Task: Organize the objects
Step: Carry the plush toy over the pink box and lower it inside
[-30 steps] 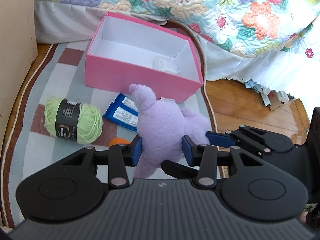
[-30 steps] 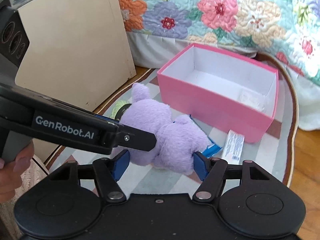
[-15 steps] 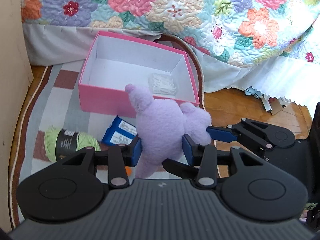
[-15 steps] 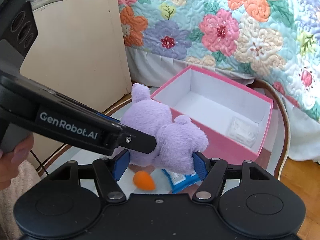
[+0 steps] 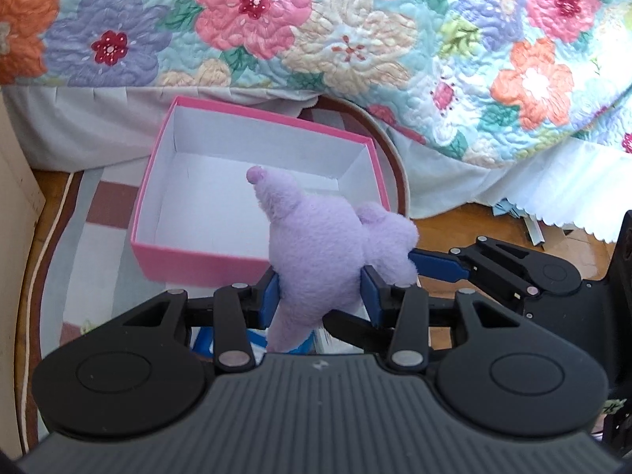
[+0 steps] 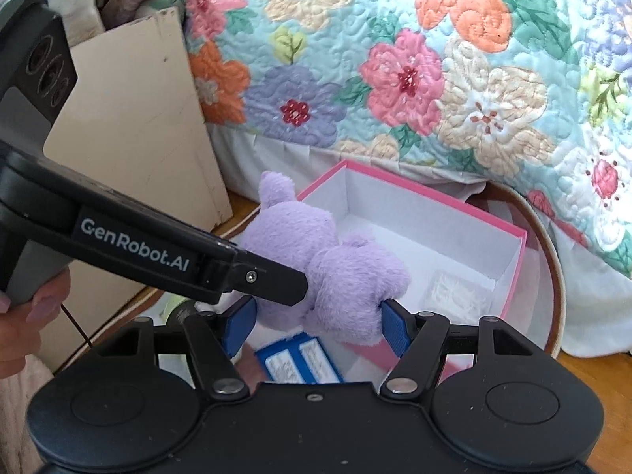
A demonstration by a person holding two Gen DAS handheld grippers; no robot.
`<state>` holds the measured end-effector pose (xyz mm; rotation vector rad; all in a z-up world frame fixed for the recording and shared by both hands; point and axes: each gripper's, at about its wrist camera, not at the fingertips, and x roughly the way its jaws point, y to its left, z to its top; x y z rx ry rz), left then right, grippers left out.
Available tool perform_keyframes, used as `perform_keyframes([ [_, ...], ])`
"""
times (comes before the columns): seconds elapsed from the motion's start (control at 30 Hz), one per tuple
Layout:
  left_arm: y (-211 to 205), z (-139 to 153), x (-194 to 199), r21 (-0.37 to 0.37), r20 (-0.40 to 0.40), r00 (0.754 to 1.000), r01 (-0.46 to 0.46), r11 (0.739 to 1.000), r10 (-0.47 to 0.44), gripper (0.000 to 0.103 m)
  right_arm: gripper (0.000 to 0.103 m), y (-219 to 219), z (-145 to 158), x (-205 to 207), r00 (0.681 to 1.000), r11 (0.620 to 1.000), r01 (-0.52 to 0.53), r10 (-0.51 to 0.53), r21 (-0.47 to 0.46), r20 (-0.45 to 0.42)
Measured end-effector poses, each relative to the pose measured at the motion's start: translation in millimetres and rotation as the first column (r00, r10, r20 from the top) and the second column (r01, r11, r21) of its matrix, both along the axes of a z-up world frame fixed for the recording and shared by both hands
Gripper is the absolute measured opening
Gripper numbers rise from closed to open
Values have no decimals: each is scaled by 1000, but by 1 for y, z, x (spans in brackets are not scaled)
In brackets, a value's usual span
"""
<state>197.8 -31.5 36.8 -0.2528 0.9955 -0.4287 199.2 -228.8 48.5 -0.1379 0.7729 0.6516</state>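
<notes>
A purple plush toy point(image 5: 320, 252) hangs in the air over the near wall of an open pink box point(image 5: 181, 264) with a white inside. My left gripper point(image 5: 320, 296) is shut on the toy's lower body, its blue pads pressed into the fur. My right gripper point(image 6: 316, 326) grips the same plush toy point(image 6: 328, 260) across its wider part, and its blue finger point(image 5: 434, 268) shows at the right of the left wrist view. The left gripper's black arm point(image 6: 177, 252) crosses the right wrist view. A clear white packet point(image 6: 454, 296) lies in the pink box point(image 6: 509, 276).
A blue packet point(image 6: 300, 363) lies on the striped rug point(image 5: 98, 245) beneath the toy. A floral quilt point(image 5: 355, 39) hangs down behind the box. A beige board point(image 6: 138, 118) stands at the left. A person's hand point(image 6: 23, 316) holds the left gripper. Paper scraps point(image 5: 525, 221) lie on the wooden floor.
Both grippers carried the plush toy forward and slightly up, from in front of the pink box to over its near wall. The green yarn and orange object dropped out of view.
</notes>
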Motion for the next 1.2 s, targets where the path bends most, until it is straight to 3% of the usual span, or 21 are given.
perform_keyframes([
  [0.23, -8, -16, 48, 71, -7, 1000, -22, 997, 23, 42, 65, -2, -21, 56, 996, 995, 40, -32, 90, -84],
  [0.37, -8, -34, 76, 66, -29, 999, -39, 997, 41, 42, 61, 4, -32, 78, 997, 998, 42, -38, 52, -72],
  [0.63, -6, -90, 118, -6, -97, 993, -70, 998, 69, 42, 50, -10, -82, 117, 978, 986, 137, -120, 93, -169],
  [0.77, 0, -114, 131, -26, -137, 987, -89, 996, 85, 42, 37, -6, -101, 126, 972, 986, 156, -142, 57, -187],
  [1.03, -3, -143, 142, -30, -153, 984, -96, 995, 90, 42, 35, 5, -125, 144, 963, 986, 164, -163, -17, -215],
  [1.2, -6, -155, 140, -36, -114, 987, -117, 992, 113, 42, 33, 5, -133, 149, 960, 985, 164, -170, -44, -224],
])
